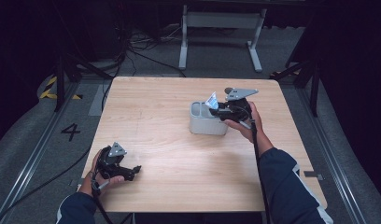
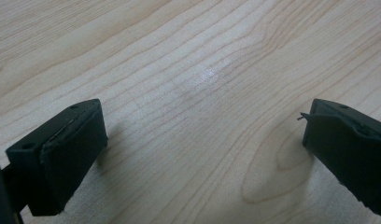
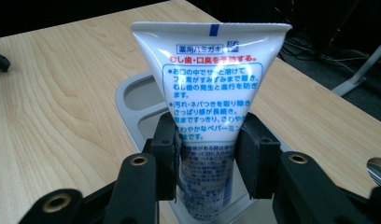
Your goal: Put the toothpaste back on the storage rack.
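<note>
At lower left of the high view, the left hand-held gripper [image 1: 132, 171] rested on the bench [image 1: 170, 158], jaws wide apart, empty. Right of centre, the right hand-held gripper [image 1: 215, 111] clamped a tube [image 3: 211, 84] upright over the holder [image 1: 202, 122].

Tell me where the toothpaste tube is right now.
The toothpaste tube is clamped in the right gripper, crimped end up, over the grey holder right of the table's centre in the high view.

White toothpaste tube [image 3: 212, 93] stands upright, crimp up, over the grey holder [image 1: 200, 122].
</note>
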{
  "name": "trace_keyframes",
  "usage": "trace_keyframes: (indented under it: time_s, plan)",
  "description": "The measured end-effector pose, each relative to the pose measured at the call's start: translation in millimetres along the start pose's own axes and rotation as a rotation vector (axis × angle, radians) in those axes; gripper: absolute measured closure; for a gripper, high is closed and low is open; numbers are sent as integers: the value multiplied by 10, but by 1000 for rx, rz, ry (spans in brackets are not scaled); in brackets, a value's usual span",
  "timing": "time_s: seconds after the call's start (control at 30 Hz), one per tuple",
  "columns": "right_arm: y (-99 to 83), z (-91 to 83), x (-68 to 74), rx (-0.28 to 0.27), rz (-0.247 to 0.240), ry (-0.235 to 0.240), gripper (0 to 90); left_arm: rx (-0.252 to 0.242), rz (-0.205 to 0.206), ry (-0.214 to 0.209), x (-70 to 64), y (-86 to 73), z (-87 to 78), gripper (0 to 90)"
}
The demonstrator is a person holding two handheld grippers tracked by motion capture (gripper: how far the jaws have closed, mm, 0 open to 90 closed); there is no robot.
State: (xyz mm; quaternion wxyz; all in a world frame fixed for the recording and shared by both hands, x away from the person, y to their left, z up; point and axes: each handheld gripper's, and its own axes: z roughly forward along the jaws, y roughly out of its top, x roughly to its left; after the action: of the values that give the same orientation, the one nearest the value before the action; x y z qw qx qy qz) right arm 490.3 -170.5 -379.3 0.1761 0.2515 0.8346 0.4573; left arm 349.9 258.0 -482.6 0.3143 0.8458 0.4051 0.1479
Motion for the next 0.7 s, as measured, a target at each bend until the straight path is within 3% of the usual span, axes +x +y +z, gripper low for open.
trace_keyframes:
  time_s: [0.7]
  plan:
    - [-6,-117,23,-31,6,-4,605,0,-6,-1,-4,-1,1,2]
